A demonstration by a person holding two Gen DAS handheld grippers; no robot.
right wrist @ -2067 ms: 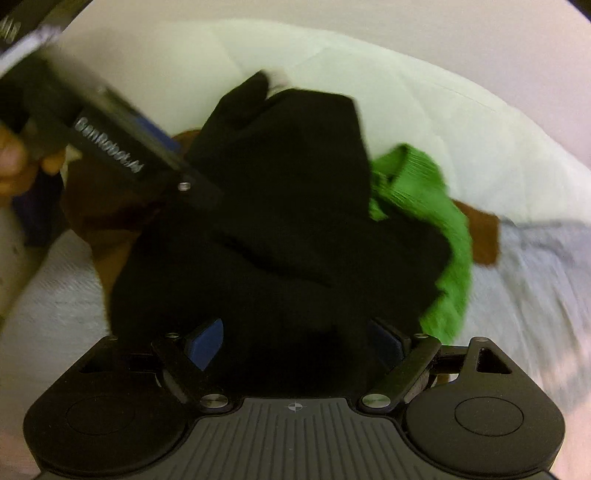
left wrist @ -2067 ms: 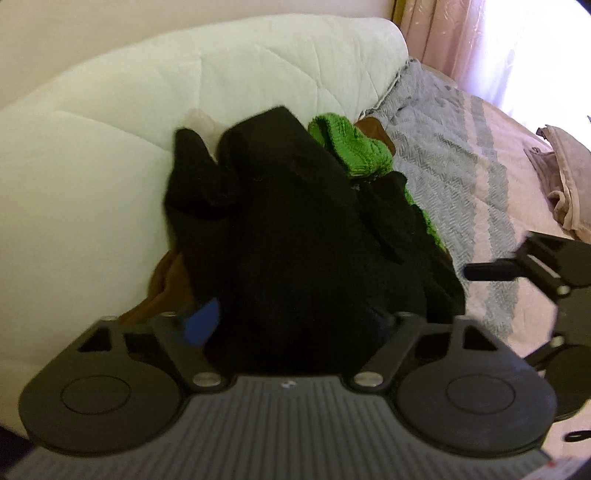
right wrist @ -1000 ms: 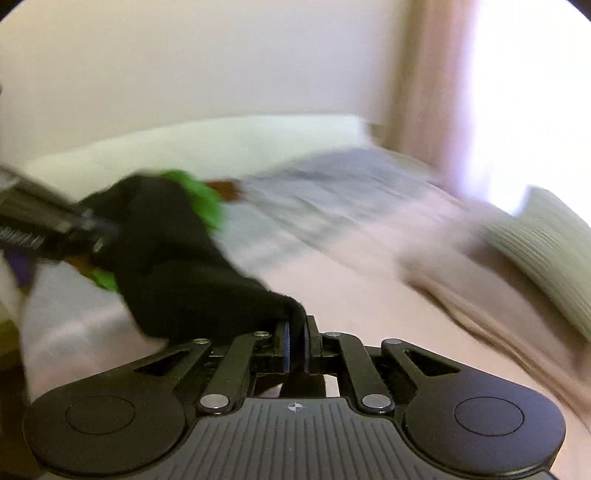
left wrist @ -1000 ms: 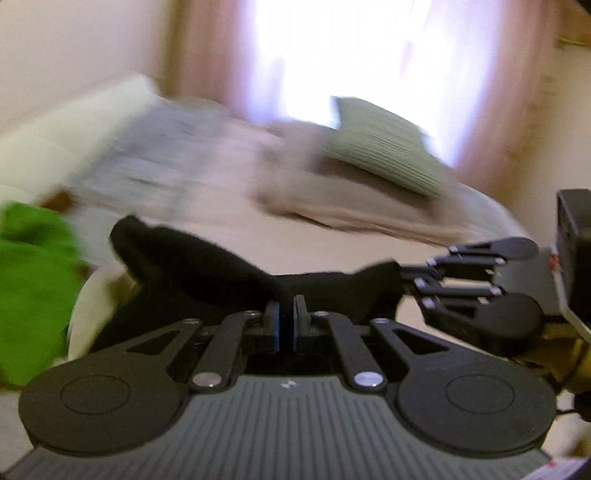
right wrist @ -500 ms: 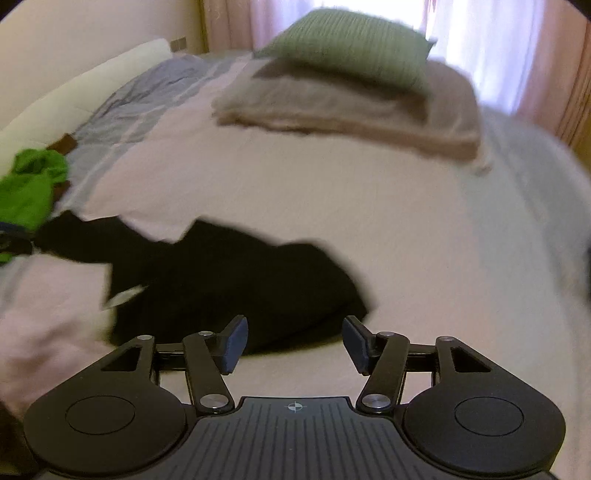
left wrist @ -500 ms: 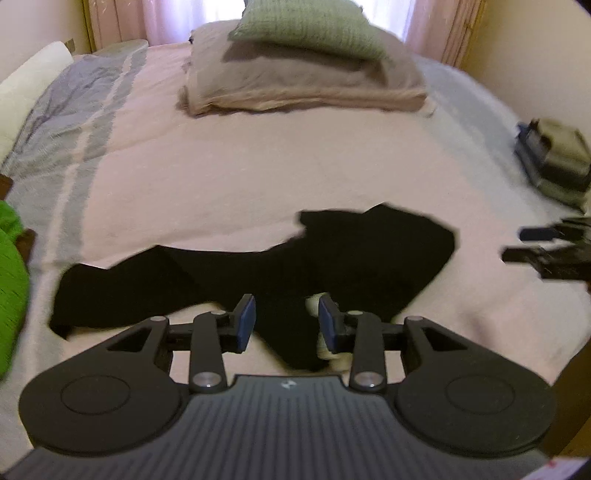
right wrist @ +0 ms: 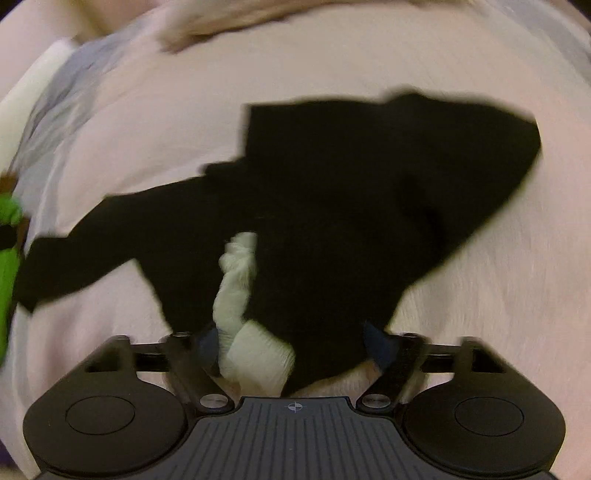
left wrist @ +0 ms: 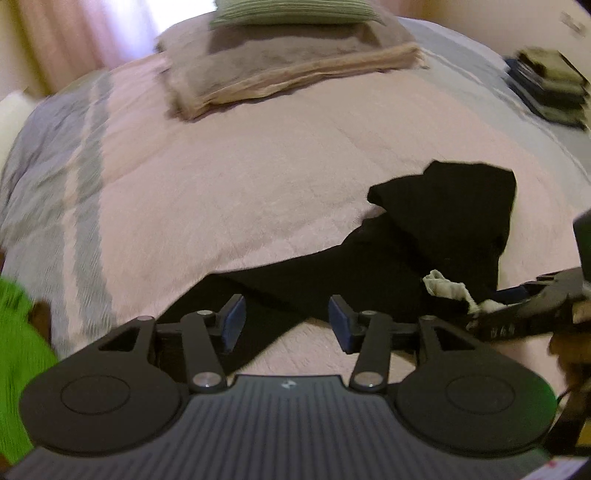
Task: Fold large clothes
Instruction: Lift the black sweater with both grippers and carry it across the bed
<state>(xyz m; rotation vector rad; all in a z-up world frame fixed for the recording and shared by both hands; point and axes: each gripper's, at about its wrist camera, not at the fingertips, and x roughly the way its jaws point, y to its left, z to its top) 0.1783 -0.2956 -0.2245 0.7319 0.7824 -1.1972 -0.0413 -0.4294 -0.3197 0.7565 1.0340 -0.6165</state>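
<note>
Pink quilted bedspread [left wrist: 229, 192] covers one wide bed, a grey-striped band along its left side, pink curtains [left wrist: 85, 40] behind. At the head lie one beige pillow [left wrist: 280, 70] and one green cushion [left wrist: 295, 13]. One black garment [right wrist: 332, 206] sprawls crumpled mid-bed, a white lining [right wrist: 240, 295] showing. Left gripper [left wrist: 284, 326] hovers spread wide over a sleeve; right gripper [right wrist: 291, 343] gapes around the hem.

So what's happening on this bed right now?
A person with a gripper in each hand is folding clothes. A black garment lies crumpled on the pink bedspread, not yet folded. Both the left gripper and the right gripper are open over its near edge, by a white fabric piece.
</note>
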